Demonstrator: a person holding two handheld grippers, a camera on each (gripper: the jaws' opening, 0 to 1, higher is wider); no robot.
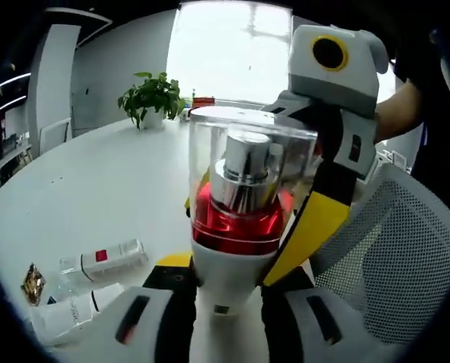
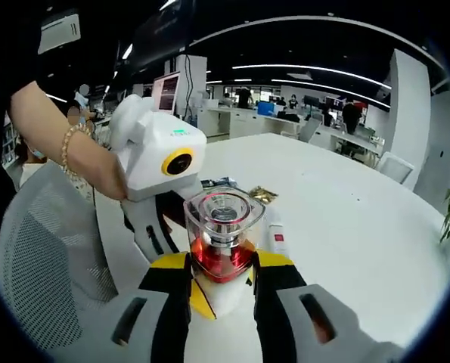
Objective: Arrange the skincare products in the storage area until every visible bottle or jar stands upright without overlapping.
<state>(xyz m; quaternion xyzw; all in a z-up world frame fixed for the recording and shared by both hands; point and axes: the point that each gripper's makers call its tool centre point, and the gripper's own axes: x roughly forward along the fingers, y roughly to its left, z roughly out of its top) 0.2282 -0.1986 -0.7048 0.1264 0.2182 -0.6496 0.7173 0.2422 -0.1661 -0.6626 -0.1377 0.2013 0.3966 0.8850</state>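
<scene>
A skincare bottle (image 1: 236, 219) with a clear cap, silver pump, red middle and white base is held up above the white table (image 1: 111, 189). My left gripper (image 1: 225, 268) is shut on its white base. From the right, my right gripper (image 1: 255, 215) clamps the red part between its yellow fingers (image 1: 315, 227). In the right gripper view the same bottle (image 2: 221, 238) stands between the jaws of my right gripper (image 2: 221, 265). There my left gripper (image 2: 172, 227) reaches in from the left, held by a person's hand.
A clear bottle with a red label (image 1: 107, 259), a white tube (image 1: 73, 314) and a gold packet (image 1: 34, 283) lie on the table at lower left. A potted plant (image 1: 153, 94) stands at the far edge. A grey mesh chair (image 1: 395, 257) is close on the right.
</scene>
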